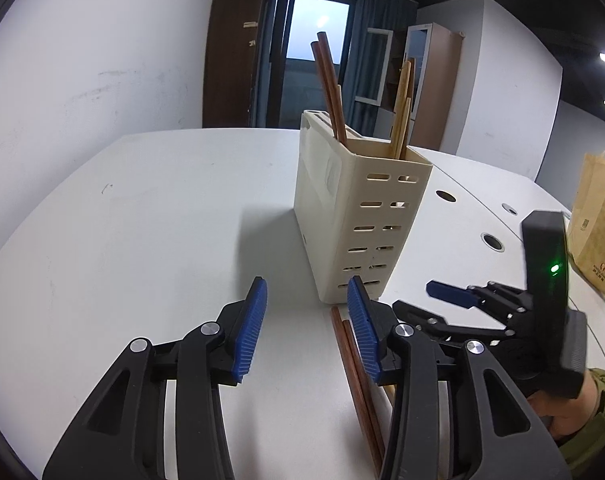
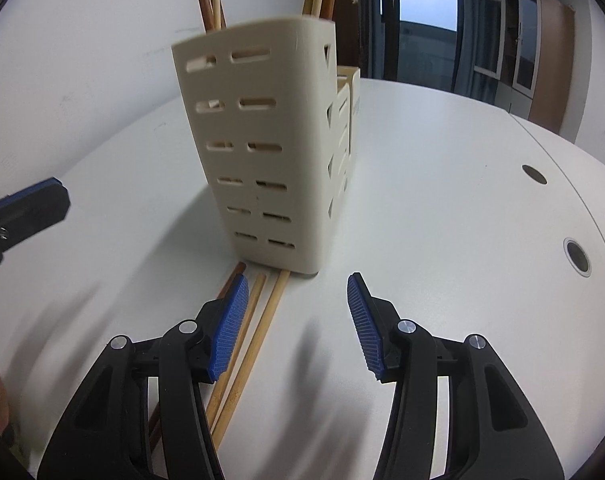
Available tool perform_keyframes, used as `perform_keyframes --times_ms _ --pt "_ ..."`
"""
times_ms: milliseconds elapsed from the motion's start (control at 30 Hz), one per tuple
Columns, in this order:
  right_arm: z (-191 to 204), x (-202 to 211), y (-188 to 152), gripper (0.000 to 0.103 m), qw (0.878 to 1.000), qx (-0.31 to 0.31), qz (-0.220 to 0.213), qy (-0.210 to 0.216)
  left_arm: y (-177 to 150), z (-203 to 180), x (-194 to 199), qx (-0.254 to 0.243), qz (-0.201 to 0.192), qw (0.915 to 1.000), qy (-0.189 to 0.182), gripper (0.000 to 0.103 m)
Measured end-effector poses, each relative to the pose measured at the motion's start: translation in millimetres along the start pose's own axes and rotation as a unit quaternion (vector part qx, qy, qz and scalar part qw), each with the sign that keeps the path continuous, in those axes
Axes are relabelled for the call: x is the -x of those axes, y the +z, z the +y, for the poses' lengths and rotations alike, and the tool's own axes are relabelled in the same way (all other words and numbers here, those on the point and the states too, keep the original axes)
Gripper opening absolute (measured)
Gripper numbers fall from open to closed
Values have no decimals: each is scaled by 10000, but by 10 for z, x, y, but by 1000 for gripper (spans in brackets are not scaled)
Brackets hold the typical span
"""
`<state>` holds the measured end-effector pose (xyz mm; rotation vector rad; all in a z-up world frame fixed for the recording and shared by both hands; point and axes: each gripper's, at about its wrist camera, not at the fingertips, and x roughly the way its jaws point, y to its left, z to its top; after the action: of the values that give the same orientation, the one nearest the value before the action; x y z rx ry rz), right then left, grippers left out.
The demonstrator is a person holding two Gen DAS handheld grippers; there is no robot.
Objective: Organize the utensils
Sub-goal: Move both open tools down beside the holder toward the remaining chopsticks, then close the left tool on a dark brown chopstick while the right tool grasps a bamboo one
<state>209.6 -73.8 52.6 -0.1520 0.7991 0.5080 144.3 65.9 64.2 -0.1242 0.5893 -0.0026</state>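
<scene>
Both grippers are matte black plastic linkages with cut-out triangular arms, round silver pivot screws and ribbed blue pads [image 1: 251, 330] on the fingers. Seen from the left wrist, the right gripper [image 1: 442, 300] has a black upright block with a small green LED lit. Behind it there's bare skin on the hand [image 1: 558, 408] and an olive-green sleeve [image 1: 604, 408].

- My white counter [image 1: 142, 220] carries a cream utensil holder [image 1: 342, 216], upright.
- Dark chopsticks [image 1: 354, 364] and pale chopsticks [image 2: 258, 332] lie flat at the holder's foot.
- A paper bag [image 1: 596, 220] stands well right of the holder.
</scene>
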Motion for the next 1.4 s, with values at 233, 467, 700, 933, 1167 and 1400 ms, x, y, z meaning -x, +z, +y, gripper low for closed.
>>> perform_keyframes --times_ms 233,467,700,933,1167,1400 --pt "50 -155 -81 51 9995 32 300 -103 -40 -20 -98 -26 213 9998 32 45" --pt "100 -248 -147 51 9986 17 517 -91 -95 -22 -185 -33 447 9990 48 45" --pt "132 -276 -180 51 9977 47 671 -74 -140 -23 -231 -39 576 9983 34 46" --pt "175 -235 -207 49 9963 138 836 -148 -195 -66 -352 -126 827 9965 33 46" --pt "136 -140 -262 27 9961 117 867 -131 -342 -176 -555 -388 1279 9910 -15 46" --pt "186 -25 -357 16 9960 181 870 -78 -469 -233 -745 -614 1578 9855 74 46"
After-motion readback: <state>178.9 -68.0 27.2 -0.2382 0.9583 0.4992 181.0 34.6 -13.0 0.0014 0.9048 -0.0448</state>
